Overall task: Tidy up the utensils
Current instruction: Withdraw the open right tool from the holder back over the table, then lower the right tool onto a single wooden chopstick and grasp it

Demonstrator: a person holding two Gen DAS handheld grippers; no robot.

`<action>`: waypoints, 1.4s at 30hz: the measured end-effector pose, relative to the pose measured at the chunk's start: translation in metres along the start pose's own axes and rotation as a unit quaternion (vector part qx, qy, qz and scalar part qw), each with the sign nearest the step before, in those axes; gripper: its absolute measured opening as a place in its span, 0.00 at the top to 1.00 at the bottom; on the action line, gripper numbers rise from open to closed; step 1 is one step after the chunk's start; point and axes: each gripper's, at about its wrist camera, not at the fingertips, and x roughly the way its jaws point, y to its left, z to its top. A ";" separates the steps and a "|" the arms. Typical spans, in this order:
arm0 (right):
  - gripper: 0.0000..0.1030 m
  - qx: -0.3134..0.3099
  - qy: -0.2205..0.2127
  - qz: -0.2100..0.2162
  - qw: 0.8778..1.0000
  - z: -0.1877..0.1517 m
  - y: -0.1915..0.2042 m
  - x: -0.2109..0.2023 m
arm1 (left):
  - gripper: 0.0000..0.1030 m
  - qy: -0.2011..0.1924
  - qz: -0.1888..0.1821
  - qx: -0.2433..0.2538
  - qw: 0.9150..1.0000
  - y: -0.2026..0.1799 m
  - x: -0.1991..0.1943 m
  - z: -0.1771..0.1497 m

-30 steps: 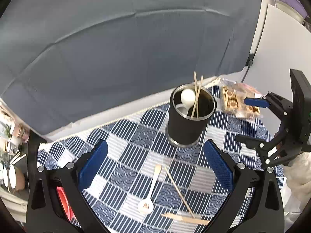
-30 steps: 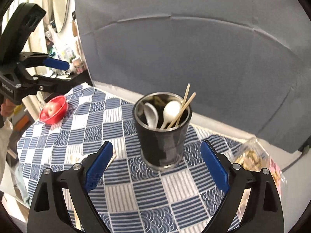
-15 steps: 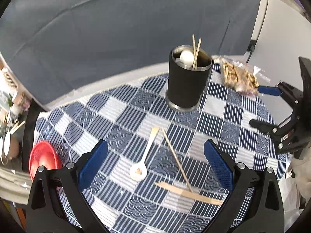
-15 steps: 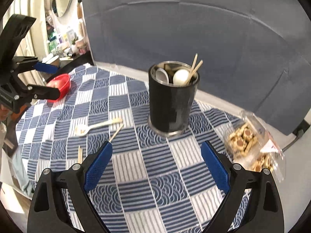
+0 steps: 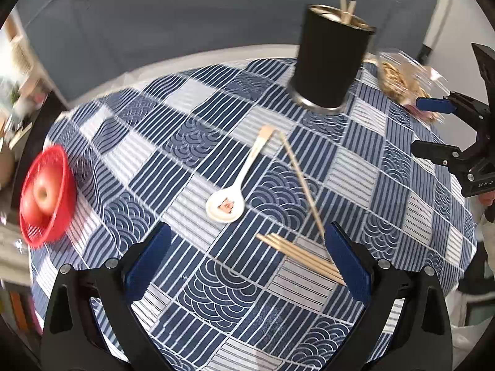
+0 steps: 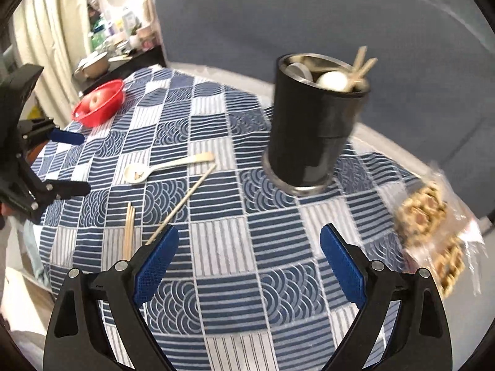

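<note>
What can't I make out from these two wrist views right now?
- Black cup contents: left wrist view shows only the rim and stick tips; its wall hides the rest.
- Chopstick bundle: far ends hidden behind the left gripper's fingers.
- Snack bag: motion-blurred in both views; label unreadable.

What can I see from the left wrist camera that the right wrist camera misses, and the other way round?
Only the left wrist view shows the right gripper open.

Only the right wrist view shows the left gripper open, the white spoons inside the black cup, and the cluttered shelf.

Both show the loose spoon, single chopstick, chopstick bundle, red bowl with an apple, and snack bag.
</note>
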 end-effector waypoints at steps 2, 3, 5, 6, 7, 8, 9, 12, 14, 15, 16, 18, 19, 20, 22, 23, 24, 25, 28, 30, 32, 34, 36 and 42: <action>0.14 -0.007 0.011 0.008 1.000 0.005 0.002 0.014 | 0.06 0.008 0.001 -0.017 1.000 0.004 0.008 -0.006; 0.14 -0.011 0.019 0.016 1.000 0.008 0.004 0.022 | 0.06 0.011 0.005 -0.025 1.000 0.005 0.011 -0.009; 0.14 -0.015 0.032 0.035 0.999 0.014 0.007 0.036 | 0.06 0.021 0.016 -0.043 0.999 0.006 0.019 -0.019; 0.14 -0.019 0.041 0.044 0.998 0.017 0.010 0.045 | 0.06 0.025 0.018 -0.050 0.998 0.005 0.021 -0.022; 0.14 -0.023 0.047 0.046 0.998 0.019 0.013 0.052 | 0.06 0.030 0.019 -0.065 0.997 0.005 0.023 -0.026; 0.14 -0.029 0.054 0.046 0.997 0.022 0.016 0.058 | 0.06 0.034 0.017 -0.074 0.997 0.005 0.025 -0.029; 0.14 -0.037 0.063 0.048 0.996 0.025 0.021 0.066 | 0.06 0.038 0.014 -0.083 0.996 0.004 0.026 -0.032; 0.14 -0.049 0.084 0.055 0.994 0.029 0.029 0.081 | 0.06 0.053 0.023 -0.103 0.993 0.000 0.030 -0.042; 0.14 -0.061 0.092 0.055 0.992 0.030 0.035 0.087 | 0.06 0.056 0.027 -0.111 0.992 -0.002 0.030 -0.046; 0.14 -0.068 0.097 0.051 0.992 0.030 0.037 0.091 | 0.06 0.056 0.030 -0.116 0.991 -0.004 0.030 -0.049; 0.14 -0.071 0.105 0.049 0.991 0.030 0.039 0.097 | 0.06 0.054 0.033 -0.123 0.990 -0.006 0.030 -0.051; 0.14 -0.069 0.119 0.046 0.989 0.029 0.042 0.105 | 0.06 0.049 0.040 -0.137 0.989 -0.009 0.030 -0.056; 0.14 -0.068 0.124 0.045 0.989 0.028 0.043 0.108 | 0.06 0.043 0.040 -0.149 0.987 -0.009 0.030 -0.059; 0.14 -0.066 0.131 0.043 0.988 0.028 0.044 0.112 | 0.06 0.042 0.039 -0.163 0.985 -0.009 0.031 -0.062; 0.14 -0.064 0.140 0.038 0.987 0.026 0.048 0.119 | 0.06 0.042 0.047 -0.188 0.980 -0.010 0.035 -0.067; 0.14 -0.064 0.141 0.033 0.987 0.026 0.049 0.120 | 0.06 0.040 0.054 -0.199 0.978 -0.011 0.036 -0.069; 0.14 -0.063 0.143 0.026 0.987 0.025 0.051 0.122 | 0.06 0.039 0.056 -0.211 0.975 -0.011 0.037 -0.072; 0.14 -0.060 0.145 0.023 0.987 0.025 0.052 0.124 | 0.06 0.039 0.054 -0.224 0.972 -0.012 0.038 -0.075; 0.14 -0.052 0.148 0.015 0.988 0.025 0.056 0.130 | 0.06 0.044 0.056 -0.247 0.966 -0.017 0.043 -0.082; 0.13 -0.038 0.146 0.017 0.988 0.024 0.056 0.134 | 0.06 0.051 0.063 -0.250 0.965 -0.020 0.047 -0.084; 0.12 -0.023 0.148 0.016 0.989 0.024 0.054 0.135 | 0.06 0.057 0.065 -0.254 0.963 -0.025 0.049 -0.086; 0.10 -0.016 0.151 0.016 0.988 0.023 0.054 0.137 | 0.06 0.064 0.068 -0.251 0.963 -0.030 0.051 -0.086; 0.07 -0.014 0.154 0.009 0.988 0.021 0.054 0.139 | 0.06 0.066 0.068 -0.254 0.963 -0.033 0.053 -0.087; 0.07 -0.003 0.137 0.002 0.991 0.017 0.057 0.137 | 0.04 0.073 0.123 -0.264 0.954 -0.044 0.055 -0.093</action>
